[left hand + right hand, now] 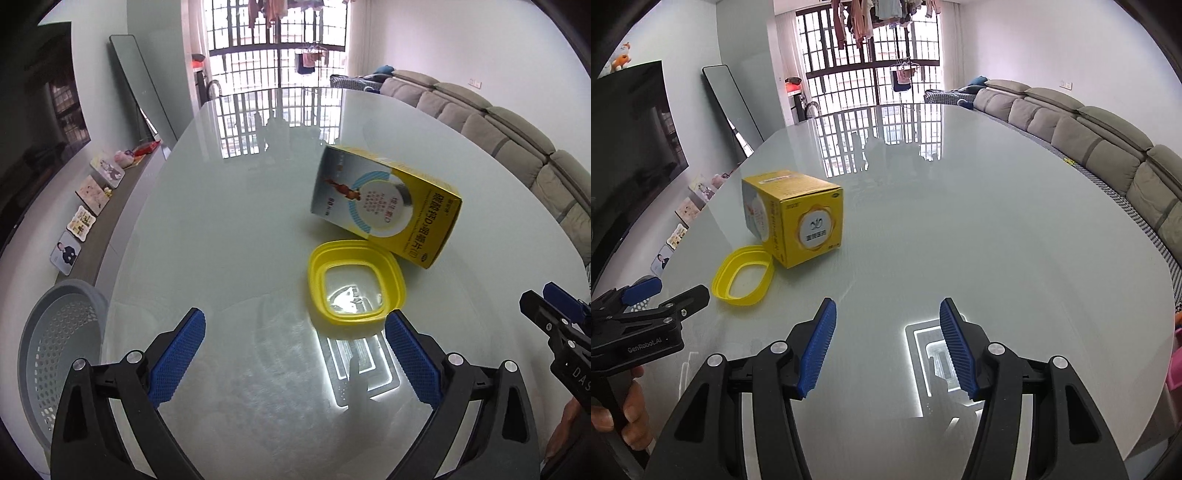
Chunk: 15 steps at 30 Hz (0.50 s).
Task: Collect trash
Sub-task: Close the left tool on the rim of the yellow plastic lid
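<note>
Glossy pale-green glass covers the table (229, 221), mirroring the barred window at its far end, with a grey sofa (498, 129) along one side. Two pieces of trash sit near the middle of the table: a yellow box (388, 203) and a yellow lid (356, 282), touching or nearly touching at one corner. A grey perforated basket (59, 347) stands off the table's near left edge, likely the place for the trash.

Judging by its look, the box is thin printed cardboard, probably empty and light, so it could slide on the slick glass or crush under a hard squeeze; taking it across its narrow faces seems safest. The lid is a flat ring of stiff plastic with a clear centre, lying low on the glass, so its raised rim is the only real hold.

The left gripper (295, 343) has its blue pads wide apart with nothing between them, just short of the lid. The right gripper (888, 347) also stands apart and empty.
</note>
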### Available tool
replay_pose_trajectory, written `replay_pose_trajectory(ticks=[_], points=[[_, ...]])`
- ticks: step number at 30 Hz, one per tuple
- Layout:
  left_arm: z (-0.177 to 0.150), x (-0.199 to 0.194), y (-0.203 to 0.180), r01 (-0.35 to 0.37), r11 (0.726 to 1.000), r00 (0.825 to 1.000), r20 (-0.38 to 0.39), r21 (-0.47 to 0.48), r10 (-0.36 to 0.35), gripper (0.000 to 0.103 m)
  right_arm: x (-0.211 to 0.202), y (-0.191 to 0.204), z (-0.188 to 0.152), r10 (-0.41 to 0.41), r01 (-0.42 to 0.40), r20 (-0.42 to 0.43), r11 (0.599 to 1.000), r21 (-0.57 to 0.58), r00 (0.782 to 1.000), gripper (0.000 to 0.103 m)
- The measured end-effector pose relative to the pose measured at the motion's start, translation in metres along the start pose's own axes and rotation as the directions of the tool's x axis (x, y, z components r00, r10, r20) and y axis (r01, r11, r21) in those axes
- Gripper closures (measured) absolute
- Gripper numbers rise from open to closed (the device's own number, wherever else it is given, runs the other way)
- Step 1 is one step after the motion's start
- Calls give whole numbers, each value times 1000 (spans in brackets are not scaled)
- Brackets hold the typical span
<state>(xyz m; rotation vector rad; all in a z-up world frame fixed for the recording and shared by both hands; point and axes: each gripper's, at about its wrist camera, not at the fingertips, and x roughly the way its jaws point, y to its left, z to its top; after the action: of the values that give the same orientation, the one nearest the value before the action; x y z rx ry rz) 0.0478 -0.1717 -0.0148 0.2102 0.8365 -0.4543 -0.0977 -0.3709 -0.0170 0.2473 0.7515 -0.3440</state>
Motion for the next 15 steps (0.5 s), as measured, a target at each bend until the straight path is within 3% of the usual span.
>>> replay_pose_trajectory(ticks=[9,15], points=[[12,39,-26,19,1000,997,-74,8,-19,7,10,-34,4,29,-28,-14,999,47,999,46],[19,57,-26,-13,1000,994,-106,10,14,7,15,-43,6,56,-55,-12,996,69,998,46]])
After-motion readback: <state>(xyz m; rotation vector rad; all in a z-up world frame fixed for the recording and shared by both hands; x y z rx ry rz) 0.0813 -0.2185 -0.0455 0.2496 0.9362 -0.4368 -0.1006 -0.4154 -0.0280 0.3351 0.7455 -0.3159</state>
